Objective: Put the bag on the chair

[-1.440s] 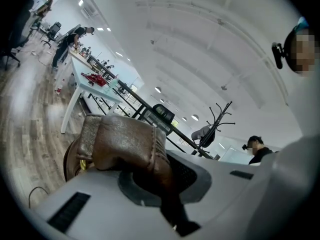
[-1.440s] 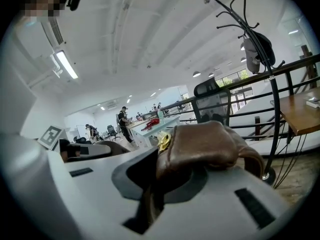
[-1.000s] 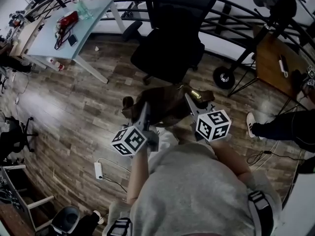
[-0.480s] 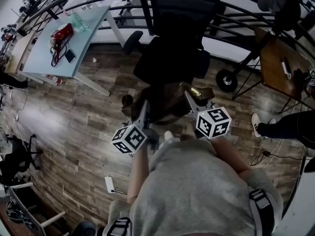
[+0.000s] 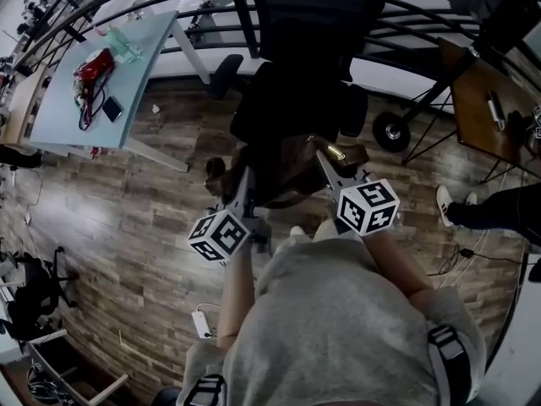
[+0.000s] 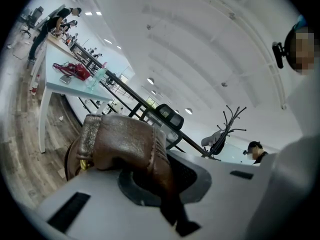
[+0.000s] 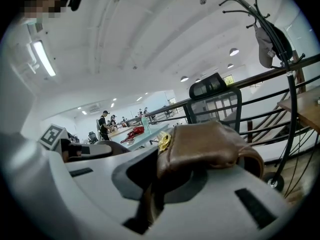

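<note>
- Floor (image 5: 127,201): wood planks; it carries the table and chair.
- Table (image 5: 59,100): pale top, at the floor's far left.
- Chair (image 5: 296,100): black office chair, at the floor's far middle, with its back to a railing.
- Bag (image 5: 287,172): brown leather. We hold it off the floor between both grippers, at the seat's near edge. We cannot tell whether it touches the seat.
- Left gripper (image 5: 246,183): jaws pinched tight on a fold at the bag's left end.
- Right gripper (image 5: 325,161): jaws closed on the bag's right end, just beside a gold clasp (image 7: 164,141).
- Red pouch (image 5: 91,66): near the middle of the table.
- Phone (image 5: 112,108): dark, by the table's near edge, just beside the pouch.
</note>
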`<state>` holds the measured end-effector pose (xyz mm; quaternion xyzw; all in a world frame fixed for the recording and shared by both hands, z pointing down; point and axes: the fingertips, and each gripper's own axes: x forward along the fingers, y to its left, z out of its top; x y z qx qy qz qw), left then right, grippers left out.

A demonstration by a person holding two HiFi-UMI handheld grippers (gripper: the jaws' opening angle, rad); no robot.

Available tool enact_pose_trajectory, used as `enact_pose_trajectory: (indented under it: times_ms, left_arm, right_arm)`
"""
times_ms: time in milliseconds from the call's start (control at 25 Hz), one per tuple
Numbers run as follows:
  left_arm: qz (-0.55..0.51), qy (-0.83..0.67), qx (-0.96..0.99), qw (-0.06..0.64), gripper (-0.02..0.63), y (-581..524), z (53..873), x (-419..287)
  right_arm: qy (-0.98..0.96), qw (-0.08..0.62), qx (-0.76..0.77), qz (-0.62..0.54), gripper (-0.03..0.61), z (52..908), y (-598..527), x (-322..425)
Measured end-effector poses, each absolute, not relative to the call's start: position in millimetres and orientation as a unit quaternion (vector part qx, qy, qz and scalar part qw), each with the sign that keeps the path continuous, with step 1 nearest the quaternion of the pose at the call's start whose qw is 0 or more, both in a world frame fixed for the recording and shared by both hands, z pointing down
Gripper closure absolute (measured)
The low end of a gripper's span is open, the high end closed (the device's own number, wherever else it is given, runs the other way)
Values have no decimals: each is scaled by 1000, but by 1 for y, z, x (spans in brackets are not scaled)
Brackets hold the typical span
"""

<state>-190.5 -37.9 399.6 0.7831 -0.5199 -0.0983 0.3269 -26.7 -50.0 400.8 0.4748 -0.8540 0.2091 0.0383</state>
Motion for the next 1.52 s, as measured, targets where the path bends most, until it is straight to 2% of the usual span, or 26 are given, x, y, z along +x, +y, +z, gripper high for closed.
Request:
enact_pose_trajectory:
  times_ms: [760, 1520]
  left_arm:
    - [-79, -503, 779, 365, 600, -142, 443, -185]
    - [-38, -491, 761, 423, 600, -317, 565, -151]
  right_arm:
    - [-834, 64, 489, 245, 555, 440, -146, -19]
    - [-803, 94, 515, 286, 555, 555, -310, 17]
